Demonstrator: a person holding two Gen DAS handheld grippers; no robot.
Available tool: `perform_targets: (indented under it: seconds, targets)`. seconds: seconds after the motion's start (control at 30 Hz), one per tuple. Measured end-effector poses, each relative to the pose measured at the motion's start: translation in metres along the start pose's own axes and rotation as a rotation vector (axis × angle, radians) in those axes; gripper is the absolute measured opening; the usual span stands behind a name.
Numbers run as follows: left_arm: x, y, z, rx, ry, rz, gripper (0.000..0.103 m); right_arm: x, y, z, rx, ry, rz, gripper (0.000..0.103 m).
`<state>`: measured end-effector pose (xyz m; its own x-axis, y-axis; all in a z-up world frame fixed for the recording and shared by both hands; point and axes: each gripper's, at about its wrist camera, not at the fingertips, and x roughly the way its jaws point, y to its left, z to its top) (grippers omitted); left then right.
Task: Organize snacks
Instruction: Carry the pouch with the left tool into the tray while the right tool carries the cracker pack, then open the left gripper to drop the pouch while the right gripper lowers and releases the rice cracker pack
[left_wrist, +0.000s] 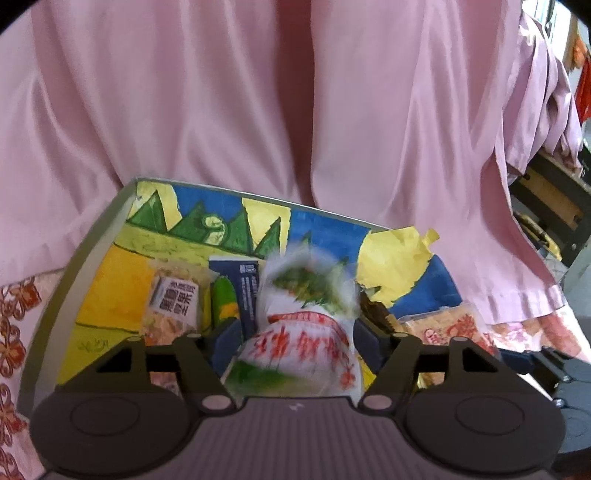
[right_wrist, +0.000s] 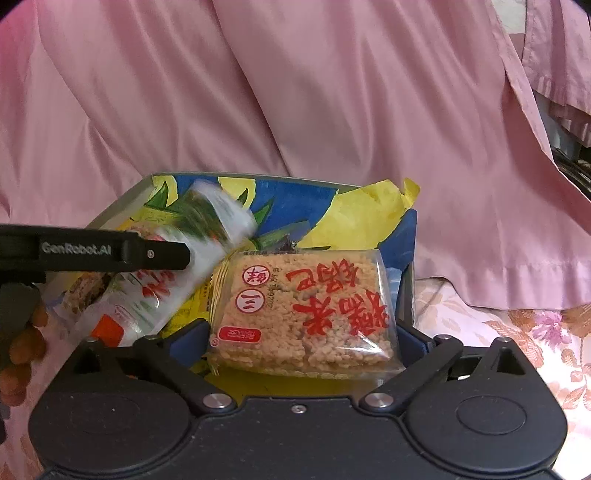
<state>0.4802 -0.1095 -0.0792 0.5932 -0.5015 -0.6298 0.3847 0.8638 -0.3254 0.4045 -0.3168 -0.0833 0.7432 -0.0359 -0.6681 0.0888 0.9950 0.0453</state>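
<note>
Pointing steeply down into a painted box (left_wrist: 207, 218), the left tongs (left_wrist: 295, 339) straddle a white snack bag (left_wrist: 299, 332) with red lettering and green leaf print. The bag is motion-blurred, and dark gaps show between it and both pads, so these tongs are released around it, not gripping. In the right wrist view the same bag (right_wrist: 177, 266) lies tilted across the box's left part, one end up near the rim, beside the black finger of the left tongs (right_wrist: 110, 253) marked "GenRobot.AI"; fingertips of the person's hand (right_wrist: 22, 343) show at the left edge.

The right tongs (right_wrist: 301, 336) also tilt downward, over the box's right part (right_wrist: 410, 236). A clear packet of puffed-rice cake (right_wrist: 303, 314) with red characters sits between their blue pads; it fills the span, and the pads appear to press its sides, so they are grasping it.

Only the left wrist view shows what lies deeper in the box: a nut-crisp packet (left_wrist: 173, 306), a green-and-yellow packet (left_wrist: 223, 302) and a dark blue packet (left_wrist: 243, 291) standing just beside it. There the rice-cake packet (left_wrist: 450, 325) is a sliver at the right. Pink cloth (left_wrist: 295, 92) fills the background, with floral fabric (right_wrist: 535, 332) under the box.
</note>
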Motion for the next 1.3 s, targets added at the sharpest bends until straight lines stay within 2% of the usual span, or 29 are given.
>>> perform_targets:
  seconds: [0.03, 0.13, 0.37, 0.63, 0.83, 0.93, 1.0, 1.1, 1.3]
  targets:
    - [-0.002, 0.001, -0.001, -0.014, 0.001, 0.001, 0.08, -0.001, 0.0, -0.001, -0.003, 0.0, -0.006, 0.102]
    - [-0.013, 0.003, -0.002, -0.042, -0.012, 0.001, 0.081, -0.003, 0.001, -0.002, -0.007, 0.0, -0.019, 0.102]
    - [-0.046, -0.005, -0.003, -0.006, -0.053, 0.018, 0.085, -0.004, 0.005, -0.002, -0.047, 0.026, 0.024, 0.102]
    - [-0.07, -0.008, 0.001, 0.022, -0.075, 0.031, 0.089, -0.002, 0.0, 0.001, 0.03, 0.044, 0.05, 0.102]
    - [-0.075, -0.009, 0.0, 0.034, -0.076, 0.039, 0.095, -0.003, -0.007, 0.004, 0.115, 0.041, 0.063, 0.102]
    - [-0.076, -0.008, -0.001, 0.036, -0.075, 0.043, 0.096, -0.003, -0.008, 0.005, 0.117, 0.046, 0.061, 0.102]
    - [-0.078, -0.006, -0.001, 0.033, -0.074, 0.043, 0.096, -0.001, -0.004, 0.006, 0.09, 0.068, 0.057, 0.102]
    - [-0.077, -0.004, -0.002, 0.032, -0.072, 0.044, 0.096, 0.008, 0.0, 0.012, 0.053, 0.159, 0.055, 0.102]
    - [-0.081, 0.0, -0.004, 0.022, -0.068, 0.038, 0.097, 0.016, -0.013, 0.028, 0.159, 0.279, 0.109, 0.102]
